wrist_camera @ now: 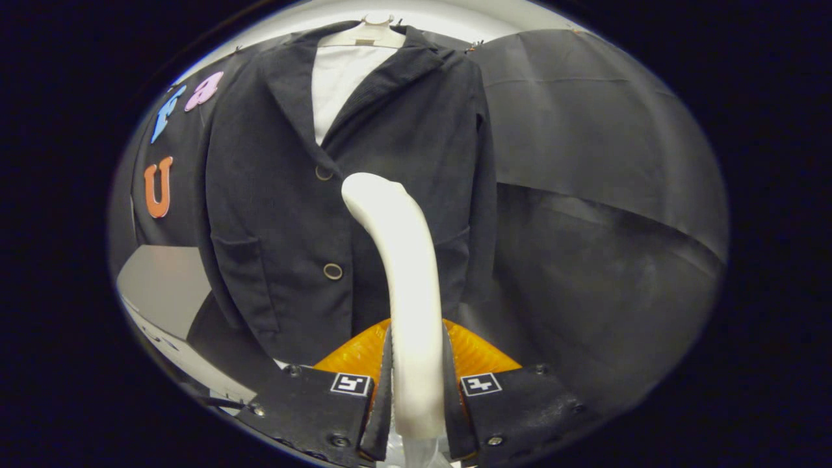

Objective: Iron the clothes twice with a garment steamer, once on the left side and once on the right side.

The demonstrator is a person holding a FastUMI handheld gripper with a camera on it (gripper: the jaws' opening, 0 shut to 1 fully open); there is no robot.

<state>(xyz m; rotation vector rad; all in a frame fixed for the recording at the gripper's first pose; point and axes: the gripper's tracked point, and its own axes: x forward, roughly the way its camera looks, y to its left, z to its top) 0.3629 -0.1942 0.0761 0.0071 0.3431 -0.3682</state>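
A dark jacket (273, 195) hangs on a pale hanger (364, 32) against the booth wall, with a white shirt (338, 78) showing at its open collar. Two round buttons (333, 271) run down its front. My gripper (416, 383) is shut on the white handle of the garment steamer (406, 260), both fingers pressing its sides. The steamer curves up from between the fingers, and its head (367, 188) sits in front of the jacket's middle, just right of the buttons. Whether the head touches the cloth I cannot tell.
Black cloth (598, 162) drapes the wall to the right of the jacket. A pale surface (166, 286) shows low down, left of the jacket's hem, with a white edge below it.
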